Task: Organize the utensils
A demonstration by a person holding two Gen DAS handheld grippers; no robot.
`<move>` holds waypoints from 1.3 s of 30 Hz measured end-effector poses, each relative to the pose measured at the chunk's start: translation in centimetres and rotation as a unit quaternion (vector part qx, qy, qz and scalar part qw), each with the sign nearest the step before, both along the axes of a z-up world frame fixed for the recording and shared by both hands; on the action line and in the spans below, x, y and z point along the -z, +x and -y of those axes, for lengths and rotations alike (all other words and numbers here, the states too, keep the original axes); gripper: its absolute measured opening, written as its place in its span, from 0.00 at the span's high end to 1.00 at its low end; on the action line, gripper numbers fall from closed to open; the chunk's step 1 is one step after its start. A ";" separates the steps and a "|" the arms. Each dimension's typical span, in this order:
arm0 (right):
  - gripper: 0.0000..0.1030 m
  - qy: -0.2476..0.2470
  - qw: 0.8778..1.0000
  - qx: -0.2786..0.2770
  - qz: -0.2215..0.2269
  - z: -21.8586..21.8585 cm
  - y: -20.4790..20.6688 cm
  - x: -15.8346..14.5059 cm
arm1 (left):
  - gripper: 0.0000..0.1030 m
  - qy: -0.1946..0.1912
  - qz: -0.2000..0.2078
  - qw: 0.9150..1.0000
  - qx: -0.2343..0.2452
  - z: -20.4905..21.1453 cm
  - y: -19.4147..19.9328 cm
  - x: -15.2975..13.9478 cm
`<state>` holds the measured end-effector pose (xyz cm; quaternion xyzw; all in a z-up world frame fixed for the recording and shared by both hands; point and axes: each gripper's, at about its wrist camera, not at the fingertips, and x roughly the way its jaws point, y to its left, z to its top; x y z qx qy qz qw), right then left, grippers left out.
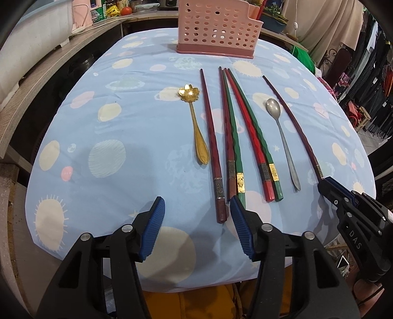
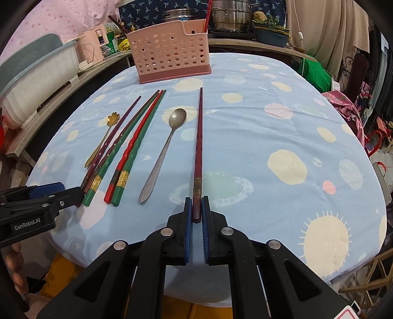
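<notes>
Utensils lie in a row on the blue tablecloth: a gold flower spoon (image 1: 194, 122), a dark red chopstick (image 1: 212, 147), a dark red and green pair (image 1: 229, 137), a red and green pair (image 1: 253, 137), a silver spoon (image 1: 280, 127) and a dark maroon chopstick (image 2: 198, 152). My right gripper (image 2: 196, 208) is shut on the maroon chopstick's near end, which still lies on the cloth; it also shows in the left wrist view (image 1: 329, 186). My left gripper (image 1: 197, 208) is open and empty, near the ends of the left chopsticks. A pink perforated utensil holder (image 1: 218, 27) stands at the table's far edge.
The table edge (image 1: 172, 287) is just under my grippers. A wooden counter (image 1: 49, 81) runs along the left with a white bin (image 2: 36, 81). Pots (image 2: 231, 17) and clutter stand behind the holder. Clothes racks (image 1: 375, 86) are to the right.
</notes>
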<state>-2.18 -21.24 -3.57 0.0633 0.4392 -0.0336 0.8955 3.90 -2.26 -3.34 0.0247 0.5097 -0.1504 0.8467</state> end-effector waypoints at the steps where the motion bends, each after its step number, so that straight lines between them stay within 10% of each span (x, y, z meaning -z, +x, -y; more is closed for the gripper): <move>1: 0.93 0.000 1.000 0.000 0.000 0.0 0.0 0.0 | 0.52 0.001 0.000 1.000 0.000 0.0 0.0 0.0; 14: 0.93 0.003 1.000 0.001 0.000 0.1 -0.1 -0.1 | 0.93 -0.023 -0.007 1.000 0.008 -0.3 0.0 0.0; 25: 0.93 0.025 1.000 0.010 0.007 1.0 -0.3 -1.1 | 0.93 -0.038 -0.005 0.999 0.016 -0.1 0.0 -0.9; 39: 0.93 0.039 0.995 0.033 0.089 3.5 1.1 -9.5 | 0.93 -0.071 0.065 0.995 -0.003 -0.8 2.3 -8.5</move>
